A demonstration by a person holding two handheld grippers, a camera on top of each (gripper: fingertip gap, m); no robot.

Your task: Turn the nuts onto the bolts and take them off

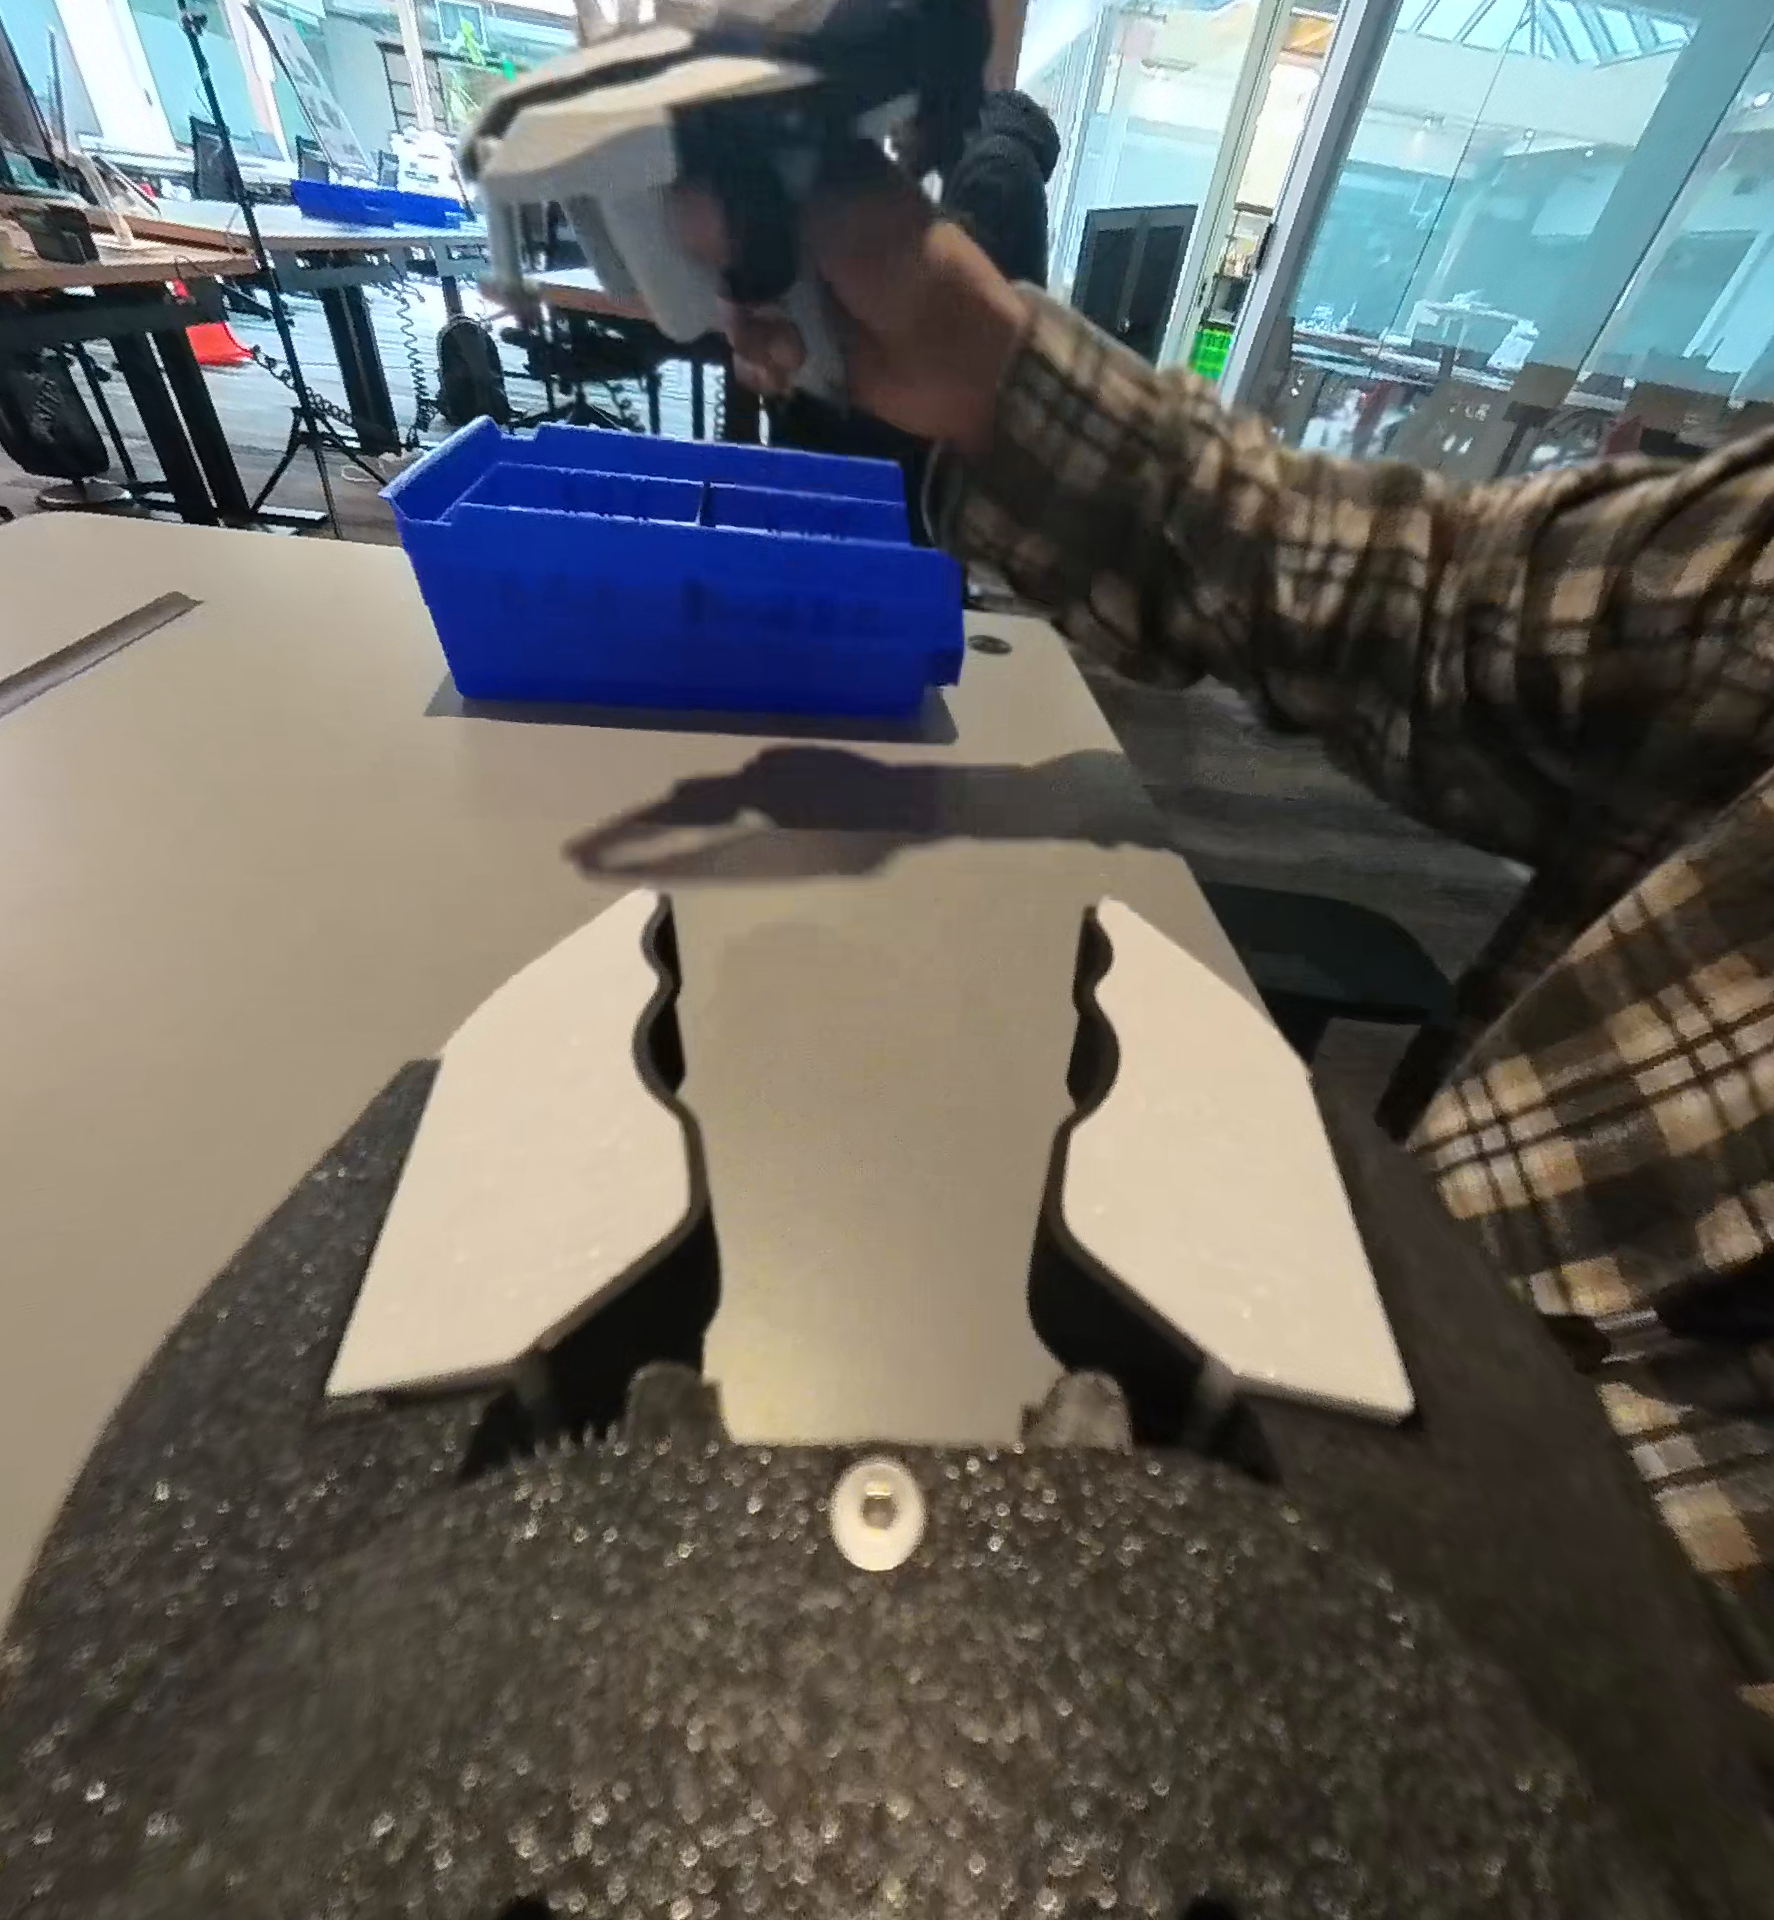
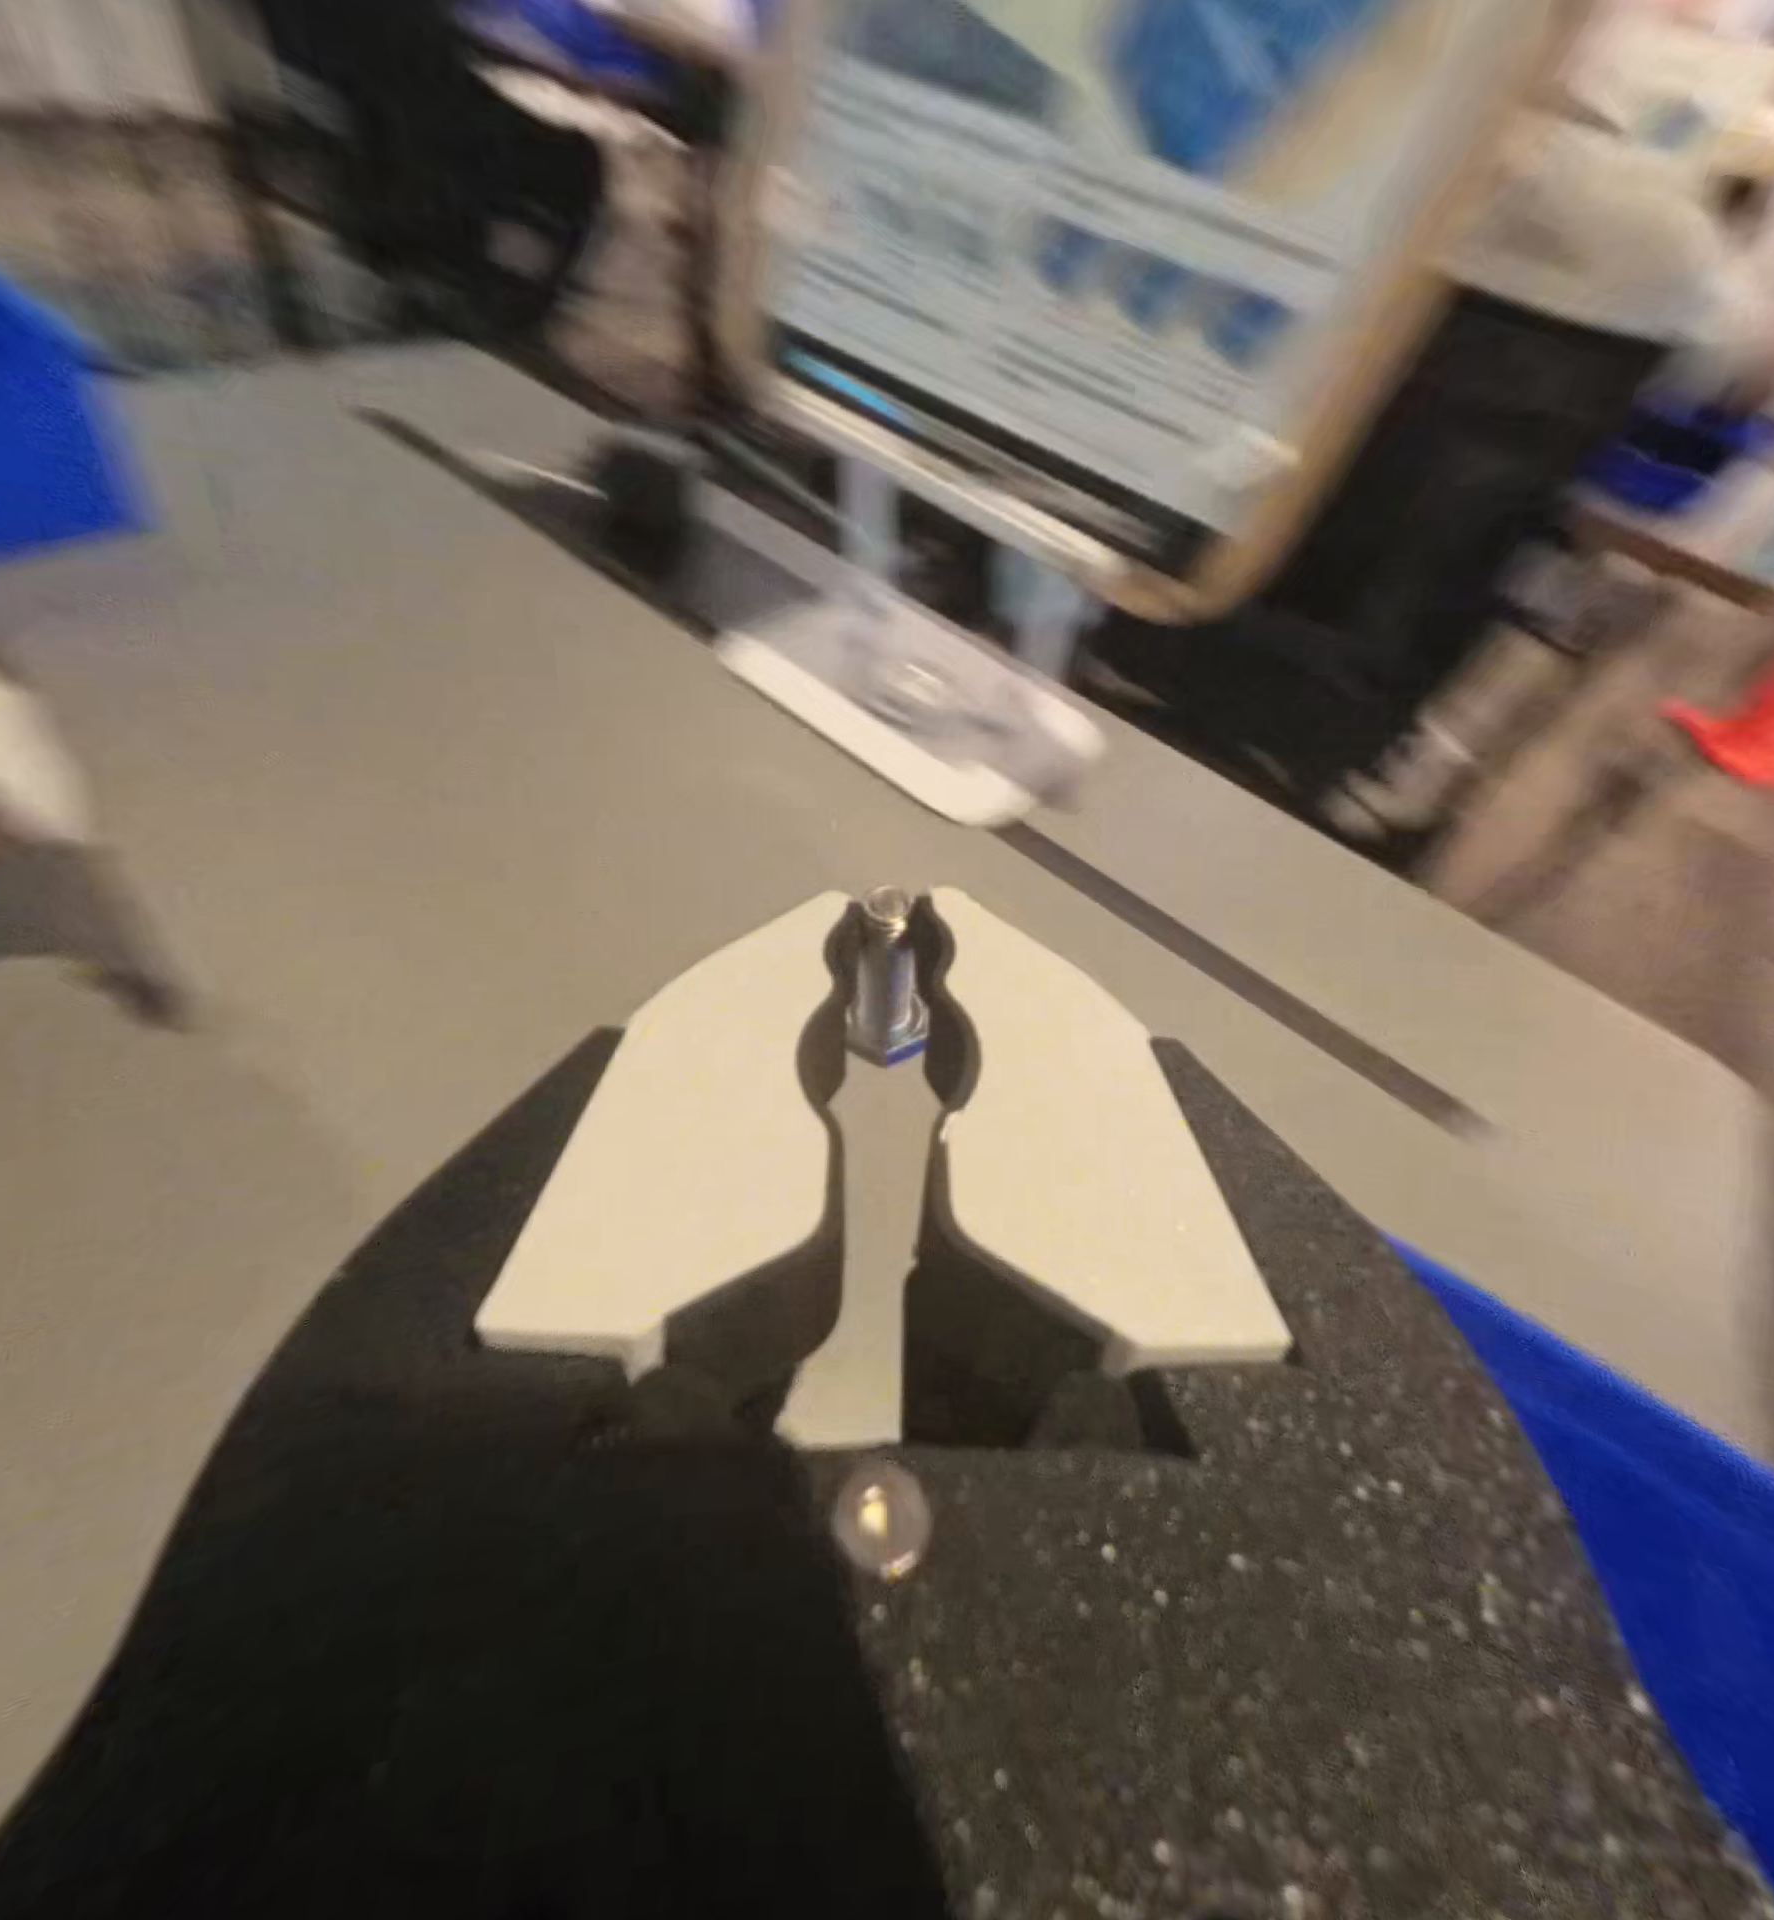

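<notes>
Right wrist view: bolt (image 2: 885, 977), silver steel, short, threaded shank and hex head, held lengthwise between the fingertips of the right gripper (image 2: 885, 940). Head sits toward the camera in a scalloped notch; the shank end reaches just past the tips. Whether a nut is on it cannot be told through the blur.

Handling, judged: small, rigid, light, smooth metal and apt to slip or swivel if held on the threads alone. Best hold is across the hex flats or with the shank seated in a notch, as now.

Right gripper: nearly closed, clamped on the bolt, raised above the grey table (image 2: 395, 883). In the left wrist view it shows high over the blue bin (image 1: 675, 613), in a hand (image 1: 893, 343) with a plaid sleeve (image 1: 1382, 623).

Left gripper (image 1: 878, 935): spread wide, nothing between its fingers, low over bare table (image 1: 187, 883), well apart from the bolt.

Bin: divided into compartments, contents not visible, at the table's far edge.
</notes>
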